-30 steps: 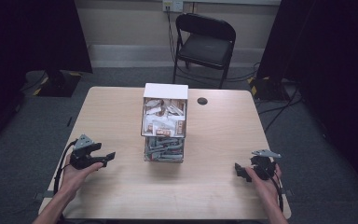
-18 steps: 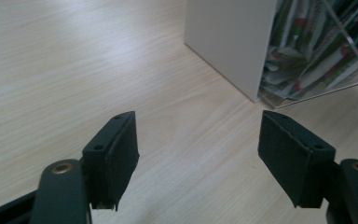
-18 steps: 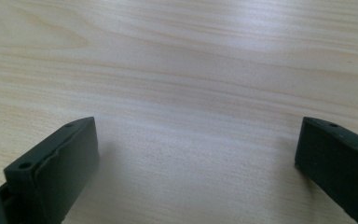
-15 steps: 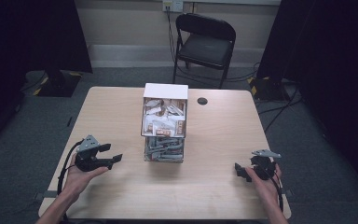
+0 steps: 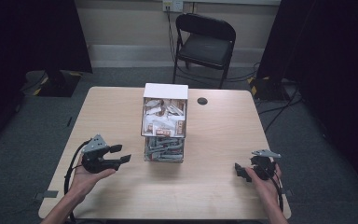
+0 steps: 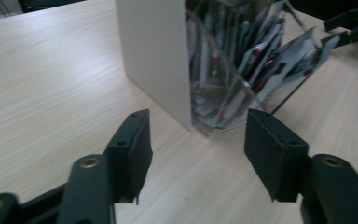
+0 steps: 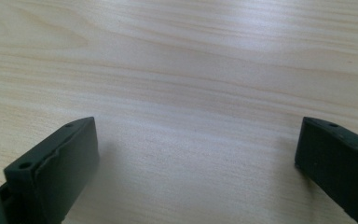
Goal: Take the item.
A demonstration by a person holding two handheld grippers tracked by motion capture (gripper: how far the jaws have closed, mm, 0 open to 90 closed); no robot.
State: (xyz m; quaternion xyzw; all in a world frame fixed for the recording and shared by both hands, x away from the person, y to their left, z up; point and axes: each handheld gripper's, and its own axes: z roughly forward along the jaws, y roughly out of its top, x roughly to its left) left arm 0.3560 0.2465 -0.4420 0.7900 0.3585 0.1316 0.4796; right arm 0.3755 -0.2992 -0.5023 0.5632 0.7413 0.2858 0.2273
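Packets [image 5: 164, 122] are sitting in the clear box [image 5: 164, 122] at counter [image 5: 214, 140] centre, while the empty, spread left gripper [image 5: 120, 154] is hovering lower left, seemingly approaching; right gripper [image 5: 240, 171], likewise released, is idling lower right.

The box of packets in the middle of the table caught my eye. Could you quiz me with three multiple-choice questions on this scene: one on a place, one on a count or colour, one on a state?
1. Where is the box of packets?
A. at the table's middle
B. on the chair
C. on the floor

2. How many chairs stand behind the table?
A. none
B. one
C. three

3. How are the jaws of the left gripper?
A. clamped on a packet
B. apart and empty
C. shut tight

Answers:
1 A, the high view shows it midway between the table's side edges.
2 B, a single black folding chair is there.
3 B, bare tabletop shows between them.
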